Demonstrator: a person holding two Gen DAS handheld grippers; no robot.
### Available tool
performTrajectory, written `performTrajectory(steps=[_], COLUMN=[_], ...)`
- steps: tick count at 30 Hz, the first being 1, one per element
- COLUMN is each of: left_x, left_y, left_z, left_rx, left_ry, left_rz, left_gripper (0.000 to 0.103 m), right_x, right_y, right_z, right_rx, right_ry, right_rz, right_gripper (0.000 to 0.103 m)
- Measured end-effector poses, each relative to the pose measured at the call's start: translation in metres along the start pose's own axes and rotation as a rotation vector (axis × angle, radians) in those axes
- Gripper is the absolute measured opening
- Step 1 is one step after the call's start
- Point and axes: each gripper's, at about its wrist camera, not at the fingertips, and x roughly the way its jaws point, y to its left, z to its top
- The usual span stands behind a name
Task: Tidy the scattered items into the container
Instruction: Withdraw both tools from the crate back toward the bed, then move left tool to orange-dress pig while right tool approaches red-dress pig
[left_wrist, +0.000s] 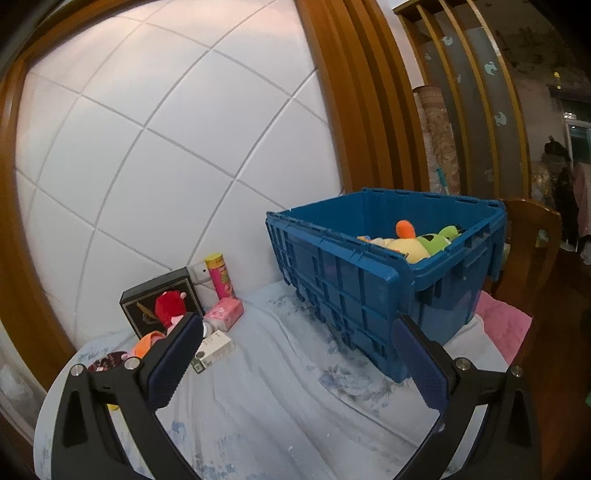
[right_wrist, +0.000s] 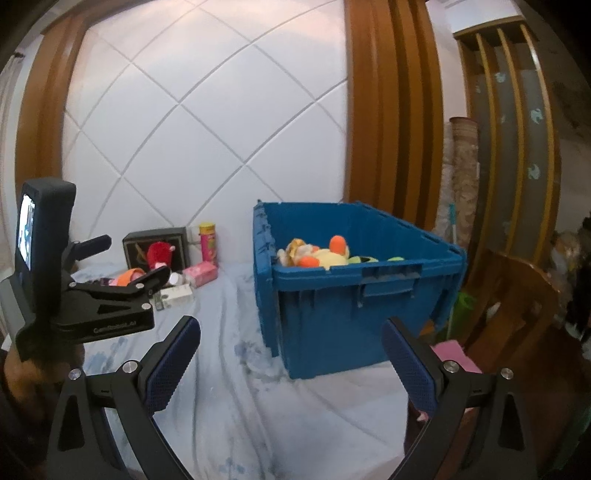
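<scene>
I see both grippers empty over the bed: my left gripper has its blue-padded fingers spread wide with nothing between them, and my right gripper is the same, fingers wide apart, only the floral bedsheet showing in the gap. Landmark is the blue plastic crate, open-topped, sitting on the sheet against the white quilted headboard. Inside the crate lie a yellow plush with orange parts and a green plush, touching each other, low against the crate's far side. Left of the crate, well apart from it, is the remaining pile by the headboard: a pink chip can standing upright, a pink tissue pack just in front of it, a black box leaning upright, a red plush against the box face, a white carton lying flat nearest the crate side of the pile, and an orange item partly hidden behind my left finger, can't tell what it is. From the right wrist view the left gripper's body with its small lit screen sits far left of the crate, fingertips over that pile. A pink cloth pokes out at the right of the crate, and a wooden chair stands beyond that.
</scene>
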Motion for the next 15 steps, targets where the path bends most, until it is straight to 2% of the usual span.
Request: performTrajectory(steps=[5, 10, 15], left_x=[0.007, 0.010, 0.015], left_y=[0.003, 0.010, 0.045], left_z=[-0.014, -0.043, -0.076], left_rx=[-0.013, -0.013, -0.052], left_ry=[0.042, 0.091, 0.141], left_rz=[0.030, 0.076, 0.140], left_gripper=[0.103, 0.103, 0.103], right_x=[0.007, 0.023, 0.052], right_y=[-0.002, 0.003, 0.028], right_z=[-0.003, -0.011, -0.020], right_rx=[-0.007, -0.013, -0.031], right_ry=[0.005, 0.025, 0.073], right_rz=[0.039, 0.105, 0.182], right_gripper=[0.100, 0.100, 0.100])
